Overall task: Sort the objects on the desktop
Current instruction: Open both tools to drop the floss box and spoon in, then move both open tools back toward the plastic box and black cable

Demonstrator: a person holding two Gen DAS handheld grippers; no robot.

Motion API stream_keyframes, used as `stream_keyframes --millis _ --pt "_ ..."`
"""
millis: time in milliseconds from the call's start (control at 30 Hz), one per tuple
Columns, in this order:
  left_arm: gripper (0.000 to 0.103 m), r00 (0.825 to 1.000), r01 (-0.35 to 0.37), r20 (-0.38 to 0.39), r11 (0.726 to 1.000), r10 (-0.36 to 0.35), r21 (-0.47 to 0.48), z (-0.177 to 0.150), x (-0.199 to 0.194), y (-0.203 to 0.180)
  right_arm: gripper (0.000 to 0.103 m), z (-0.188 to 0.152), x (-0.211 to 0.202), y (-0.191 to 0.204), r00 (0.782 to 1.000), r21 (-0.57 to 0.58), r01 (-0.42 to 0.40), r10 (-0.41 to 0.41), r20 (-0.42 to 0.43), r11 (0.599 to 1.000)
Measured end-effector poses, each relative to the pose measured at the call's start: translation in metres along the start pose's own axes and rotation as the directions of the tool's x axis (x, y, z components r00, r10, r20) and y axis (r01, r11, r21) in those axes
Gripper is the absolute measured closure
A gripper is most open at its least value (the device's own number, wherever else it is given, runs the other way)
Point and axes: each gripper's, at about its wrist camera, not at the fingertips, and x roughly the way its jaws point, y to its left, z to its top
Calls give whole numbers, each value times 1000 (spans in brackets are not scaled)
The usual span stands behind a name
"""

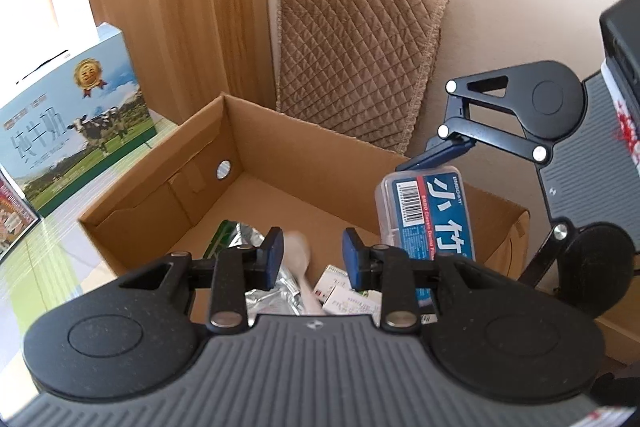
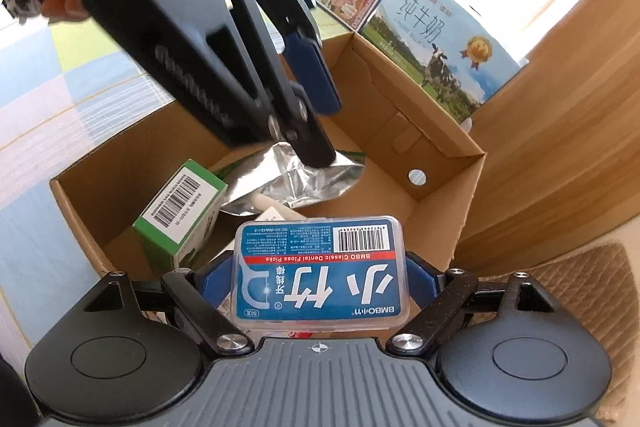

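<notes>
The right gripper [image 2: 320, 279] grasps the dental floss box [image 2: 320, 273] between its blue pads [image 2: 420, 279], and holds it above the near edge of the cardboard box [image 2: 440, 155]. The left gripper [image 1: 313, 259] has its fingers released, with a gap between them and nothing inside, and it hangs over the same cardboard box. In the right wrist view, a green carton [image 2: 180, 219] lies in the box at 10 o'clock from the floss box, and a silver foil pouch [image 2: 296, 183] lies at 12 o'clock. Behind the cardboard box, at 1 o'clock, a milk carton case [image 2: 436, 51] stands against the wooden panel [image 2: 560, 107].
</notes>
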Motion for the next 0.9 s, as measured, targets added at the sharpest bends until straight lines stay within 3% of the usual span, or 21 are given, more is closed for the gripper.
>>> stream_keyframes --millis 167,467,900 --pt "68 1000 -13 10 999 13 -36 -12 -18 6 6 -1 -10 3 999 12 28 -28 28 1000" --pt "59 999 -45 13 993 47 -107 -40 -51 9 6 -3 -37 6 997 88 62 -66 37 994" --pt "43 997 -71 9 977 74 -203 -93 -109 -7 4 -3 -95 42 994 185 72 -86 71 980"
